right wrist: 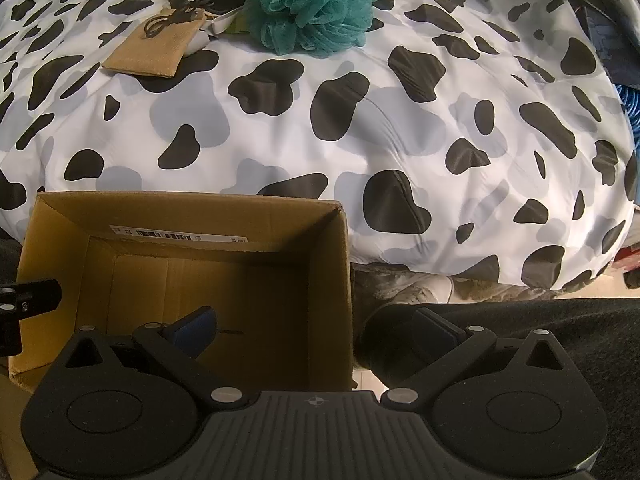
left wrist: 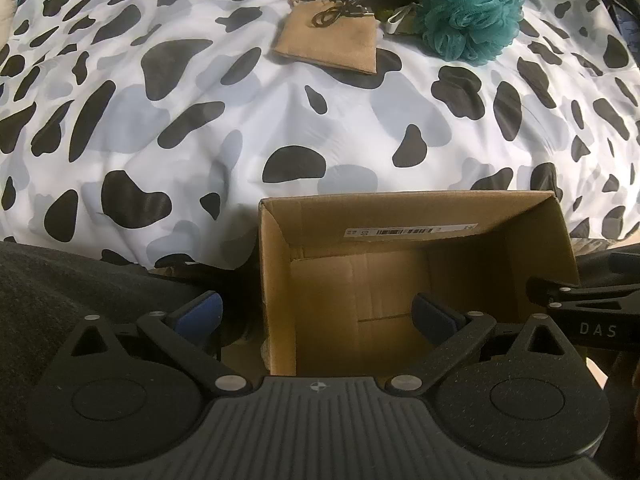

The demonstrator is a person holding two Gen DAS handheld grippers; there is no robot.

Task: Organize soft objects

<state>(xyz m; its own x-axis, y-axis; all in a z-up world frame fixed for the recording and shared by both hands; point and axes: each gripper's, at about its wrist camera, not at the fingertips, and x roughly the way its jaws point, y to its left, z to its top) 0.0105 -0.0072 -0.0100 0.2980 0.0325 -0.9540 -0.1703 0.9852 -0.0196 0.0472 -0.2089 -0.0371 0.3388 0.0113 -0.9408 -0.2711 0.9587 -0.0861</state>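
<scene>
The box (left wrist: 416,216) is plain brown cardboard, matt, with a white paper label (left wrist: 412,231). The bedspread (left wrist: 240,120) is smooth printed cloth with a faint sheen. The teal bath puff (left wrist: 468,16) is frilly plastic mesh. The tan pouch (left wrist: 332,40) looks like coarse woven cloth, matt.

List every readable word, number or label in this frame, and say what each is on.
"DAS": white letters on the right gripper body, seen from the left wrist view; they may run on out of sight.
Barcode label inside the cardboard box: print too small to read.
Nothing else is legible.
</scene>
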